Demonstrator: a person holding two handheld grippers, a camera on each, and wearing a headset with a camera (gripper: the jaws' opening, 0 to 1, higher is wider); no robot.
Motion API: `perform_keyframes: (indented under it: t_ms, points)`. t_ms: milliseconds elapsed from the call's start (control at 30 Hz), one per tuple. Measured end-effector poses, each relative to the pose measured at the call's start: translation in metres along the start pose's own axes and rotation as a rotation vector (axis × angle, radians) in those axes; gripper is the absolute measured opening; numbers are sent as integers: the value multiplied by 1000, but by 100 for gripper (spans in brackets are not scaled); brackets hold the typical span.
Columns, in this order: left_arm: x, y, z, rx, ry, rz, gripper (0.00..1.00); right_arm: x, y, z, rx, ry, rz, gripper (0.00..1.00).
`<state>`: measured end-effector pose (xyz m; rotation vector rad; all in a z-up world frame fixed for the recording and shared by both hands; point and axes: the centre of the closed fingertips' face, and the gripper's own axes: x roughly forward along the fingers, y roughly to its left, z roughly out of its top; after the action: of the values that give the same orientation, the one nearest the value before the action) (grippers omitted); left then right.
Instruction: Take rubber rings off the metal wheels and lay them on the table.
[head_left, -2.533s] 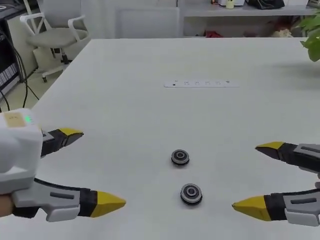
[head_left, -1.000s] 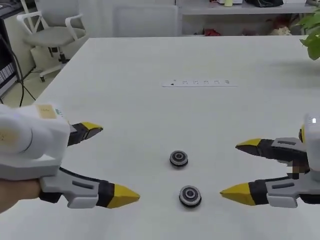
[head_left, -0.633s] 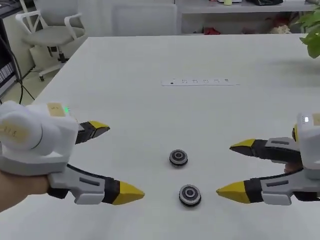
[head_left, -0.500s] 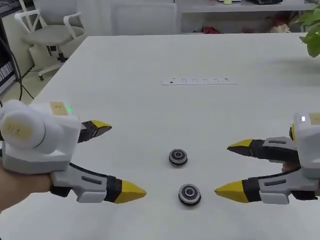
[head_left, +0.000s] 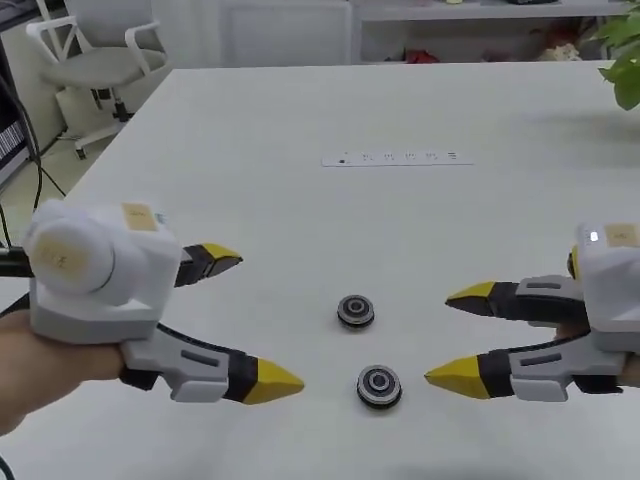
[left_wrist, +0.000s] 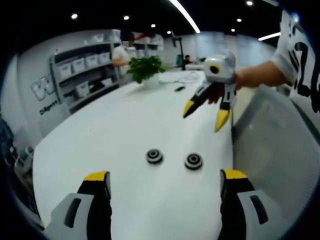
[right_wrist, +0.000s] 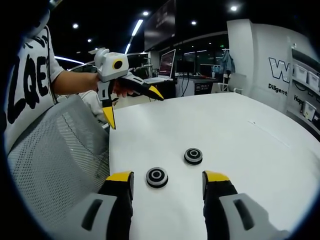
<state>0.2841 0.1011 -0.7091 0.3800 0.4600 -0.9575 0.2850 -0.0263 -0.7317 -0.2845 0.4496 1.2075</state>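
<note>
Two small metal wheels with black rubber rings lie flat on the white table (head_left: 300, 130). The far wheel (head_left: 355, 311) (left_wrist: 154, 156) (right_wrist: 193, 156) sits a little beyond the near wheel (head_left: 379, 385) (left_wrist: 193, 161) (right_wrist: 157, 177). My left gripper (head_left: 260, 320) (left_wrist: 165, 175) (right_wrist: 134, 109) hovers open to the left of the wheels, its yellow tips apart and holding nothing. On the other side, my right gripper (head_left: 445, 337) (right_wrist: 167, 176) (left_wrist: 203, 119) is open too, its lower tip close to the near wheel without touching it.
A flush socket strip (head_left: 395, 158) is set into the table farther back. An office chair (head_left: 95, 55) stands beyond the left corner and a plant (head_left: 625, 65) at the far right. A mesh chair back (right_wrist: 55, 150) is near the table's front edge.
Both grippers have moved inward toward the two wheels, staying open. The wheels have not moved.
</note>
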Motion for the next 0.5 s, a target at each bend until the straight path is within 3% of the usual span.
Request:
perform_keyframes:
  t_ms: [500]
  points:
    - [21,-11,-8,-5,20,-59,88,12,4,-12,-38,35,31,47]
